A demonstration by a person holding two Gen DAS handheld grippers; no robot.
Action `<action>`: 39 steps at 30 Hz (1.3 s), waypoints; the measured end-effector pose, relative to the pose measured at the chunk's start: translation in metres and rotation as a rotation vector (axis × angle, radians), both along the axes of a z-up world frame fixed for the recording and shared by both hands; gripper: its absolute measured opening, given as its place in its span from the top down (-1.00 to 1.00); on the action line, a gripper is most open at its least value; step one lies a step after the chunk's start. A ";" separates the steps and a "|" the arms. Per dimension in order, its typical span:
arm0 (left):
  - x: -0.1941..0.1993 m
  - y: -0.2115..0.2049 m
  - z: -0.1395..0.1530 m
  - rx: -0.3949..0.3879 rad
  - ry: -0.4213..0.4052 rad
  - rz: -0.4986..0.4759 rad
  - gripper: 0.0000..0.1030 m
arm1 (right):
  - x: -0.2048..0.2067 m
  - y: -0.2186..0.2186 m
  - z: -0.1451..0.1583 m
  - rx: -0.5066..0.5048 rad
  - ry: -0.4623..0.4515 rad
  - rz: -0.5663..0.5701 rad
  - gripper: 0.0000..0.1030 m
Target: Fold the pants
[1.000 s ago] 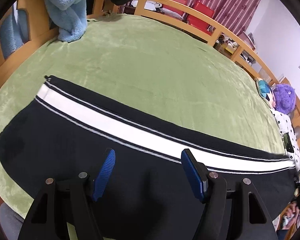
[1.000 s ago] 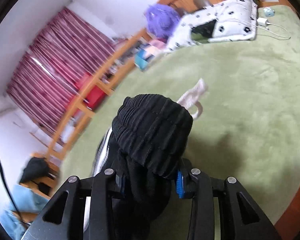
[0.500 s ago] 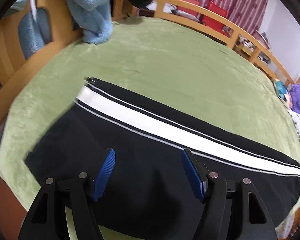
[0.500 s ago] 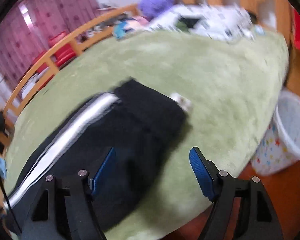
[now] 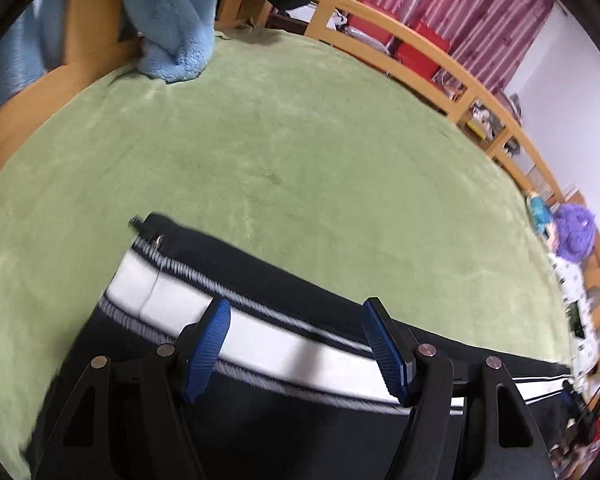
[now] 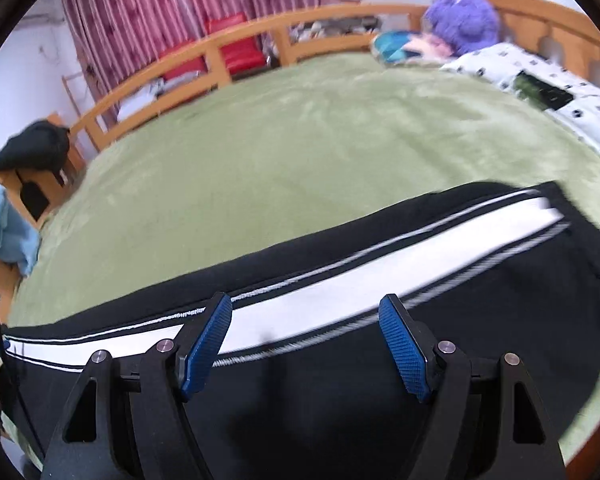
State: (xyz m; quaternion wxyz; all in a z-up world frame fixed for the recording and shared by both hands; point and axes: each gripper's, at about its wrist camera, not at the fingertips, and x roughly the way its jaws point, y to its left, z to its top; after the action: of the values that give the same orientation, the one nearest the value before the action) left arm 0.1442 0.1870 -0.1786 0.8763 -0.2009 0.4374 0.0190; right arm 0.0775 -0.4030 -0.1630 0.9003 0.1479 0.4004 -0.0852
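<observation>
My pants [image 5: 284,308] lie flat along the near edge of the bed [image 5: 300,152], stretched out lengthwise with the white side stripe [image 6: 380,280] facing up and running the whole way from one end to the other. Taking the stripe as my marker: my left gripper [image 5: 296,344] hangs right over it near the end that has a small zip pull, jaws spread with nothing between them; my right gripper [image 6: 306,346] hangs over the same stripe toward the opposite end, and its jaws have just been opening, so they too stand wide and empty, the cloth lying loose beneath them. On the far side of the stripe is bare green bedding, with a blue blanket [image 5: 172,20] draped over the rail well beyond it and a purple plush [image 6: 460,16] by the pillow [image 6: 540,80] past the other end. I judge the first fold done: the legs seem laid one on the other, making one long band. What is left, as I read it, is the crosswise folding, bringing one end over to the other, perhaps twice, then smoothing. Neither end is gripped yet, so that step has not begun.
</observation>
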 end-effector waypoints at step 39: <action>-0.166 0.052 -0.002 0.020 0.018 0.089 -0.30 | -0.102 0.063 -0.008 0.000 0.149 -0.070 -0.23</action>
State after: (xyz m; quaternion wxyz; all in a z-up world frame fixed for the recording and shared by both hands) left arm -0.0221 0.2388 -0.1806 0.8726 -0.2112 0.4357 0.0644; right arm -0.0249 -0.3396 -0.1706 0.8646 0.1548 0.4607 -0.1273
